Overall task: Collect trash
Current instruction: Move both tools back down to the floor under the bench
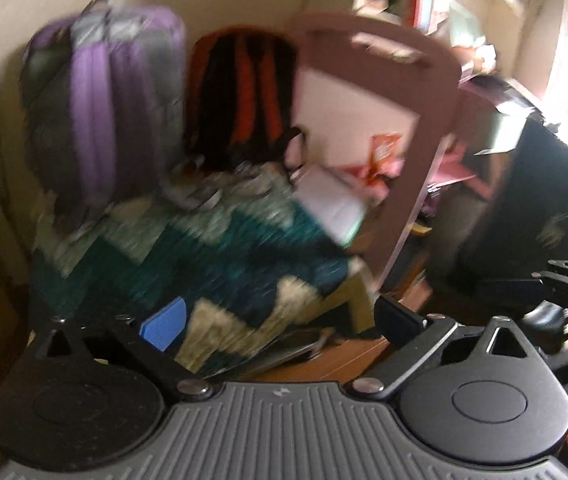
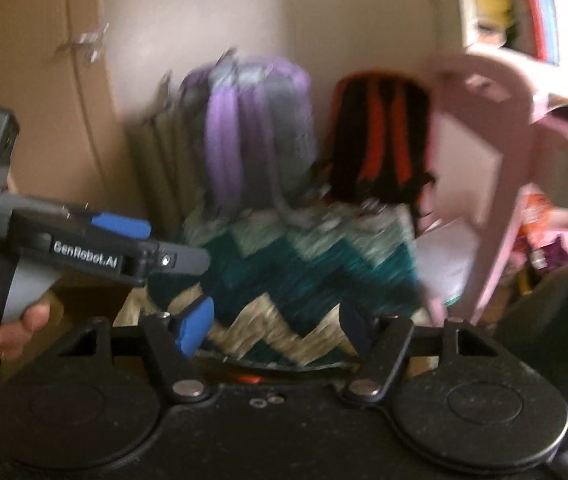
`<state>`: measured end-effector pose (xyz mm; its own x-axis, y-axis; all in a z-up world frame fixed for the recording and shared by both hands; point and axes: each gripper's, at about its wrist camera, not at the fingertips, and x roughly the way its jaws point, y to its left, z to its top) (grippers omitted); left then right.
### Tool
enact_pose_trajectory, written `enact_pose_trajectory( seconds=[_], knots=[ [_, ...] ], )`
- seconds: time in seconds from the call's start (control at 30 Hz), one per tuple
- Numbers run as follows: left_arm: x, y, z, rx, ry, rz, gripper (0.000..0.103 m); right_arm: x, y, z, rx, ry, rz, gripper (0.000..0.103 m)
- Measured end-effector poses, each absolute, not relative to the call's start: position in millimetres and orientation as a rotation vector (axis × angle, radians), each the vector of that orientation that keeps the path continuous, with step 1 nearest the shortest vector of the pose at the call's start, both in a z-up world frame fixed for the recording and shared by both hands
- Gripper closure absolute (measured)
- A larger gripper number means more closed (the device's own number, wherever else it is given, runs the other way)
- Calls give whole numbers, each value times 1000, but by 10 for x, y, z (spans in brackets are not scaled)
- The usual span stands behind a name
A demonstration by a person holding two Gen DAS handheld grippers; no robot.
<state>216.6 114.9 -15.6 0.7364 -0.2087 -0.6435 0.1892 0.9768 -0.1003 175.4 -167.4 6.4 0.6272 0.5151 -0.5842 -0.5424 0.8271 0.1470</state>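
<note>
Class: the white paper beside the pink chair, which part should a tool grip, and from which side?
Probably the white paper by its near corner, which seems to overhang the zigzag blanket, leaving room beneath. Approach from the left, over the blanket; the pink chair blocks the right. Blur hides detail.

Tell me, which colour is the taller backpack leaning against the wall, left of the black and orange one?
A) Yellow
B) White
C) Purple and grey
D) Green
C: the taller backpack shows purple and grey panels, standing left of the black and orange backpack, behind the teal zigzag blanket.
</note>
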Motion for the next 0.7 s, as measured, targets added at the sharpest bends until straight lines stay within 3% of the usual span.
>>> enact_pose_trajectory(
  seconds=[0.7],
  knots=[
    [3177,2077,-3194,26,1268,-61,1,2143,244,-2893,-475,1081,879,30]
  ],
)
